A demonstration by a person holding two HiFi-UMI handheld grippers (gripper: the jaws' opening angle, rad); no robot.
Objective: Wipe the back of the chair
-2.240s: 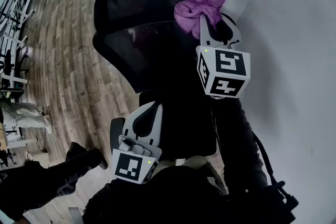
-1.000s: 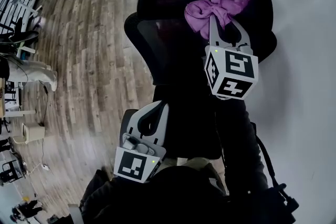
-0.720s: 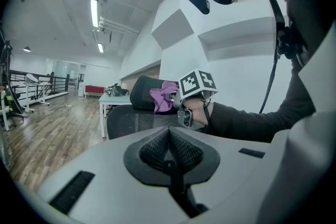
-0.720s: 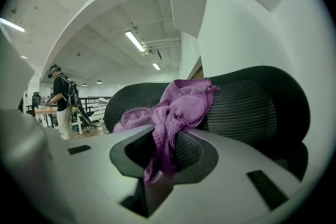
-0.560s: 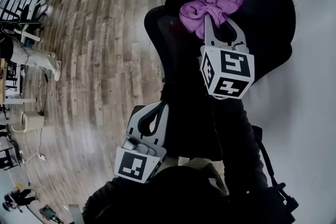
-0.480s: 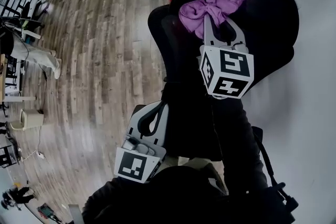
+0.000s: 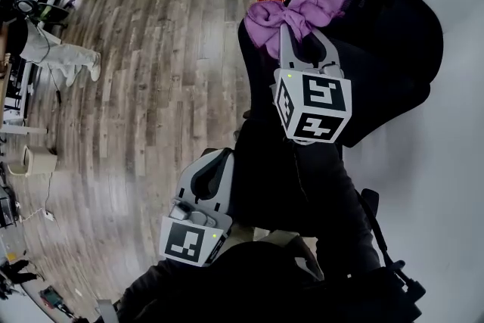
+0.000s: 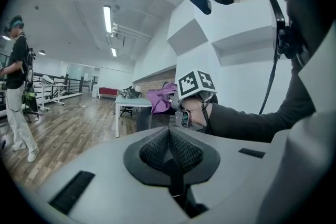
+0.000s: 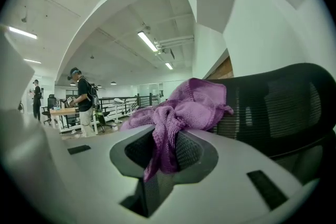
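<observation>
At the left, our left gripper (image 7: 214,166) is low, jaws closed on nothing. Our right gripper (image 7: 301,38) pinches the cloth (image 7: 301,7) at the upper edge of the chair back (image 7: 397,49). We think the wiping is only beginning and most of the back remains.

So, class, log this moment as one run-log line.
right gripper: shut on cloth | cloth: at chair back | left gripper: shut, empty

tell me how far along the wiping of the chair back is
Done: the crumpled purple cloth is clamped in the right gripper. In hand: it sits against the upper edge of the black mesh chair back, seemingly mid-wipe. To do: no wiped area shows, so most of the back may remain. The left gripper is shut, empty.
</observation>
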